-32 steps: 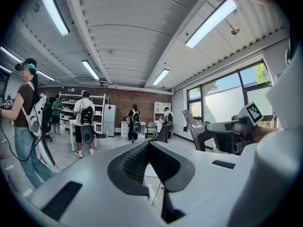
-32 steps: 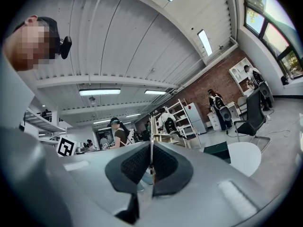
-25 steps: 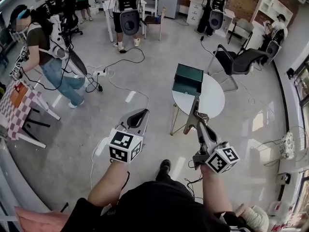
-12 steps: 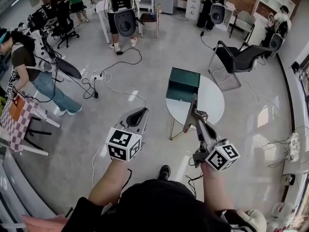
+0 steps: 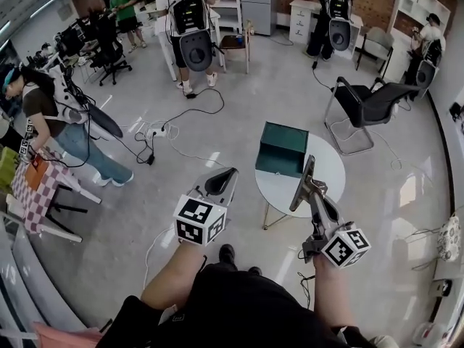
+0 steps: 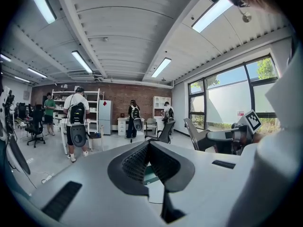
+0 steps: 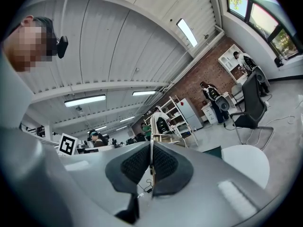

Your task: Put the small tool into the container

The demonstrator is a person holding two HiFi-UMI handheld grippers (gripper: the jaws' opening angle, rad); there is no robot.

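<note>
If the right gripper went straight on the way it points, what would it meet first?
Probably nothing near: the right gripper seems to aim over the round table and green container; depth is unclear.

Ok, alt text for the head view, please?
Seen from above, a person holds out the left gripper and right gripper over a grey floor, toward a round white table carrying a dark green box. Other people stand around the room.
</note>
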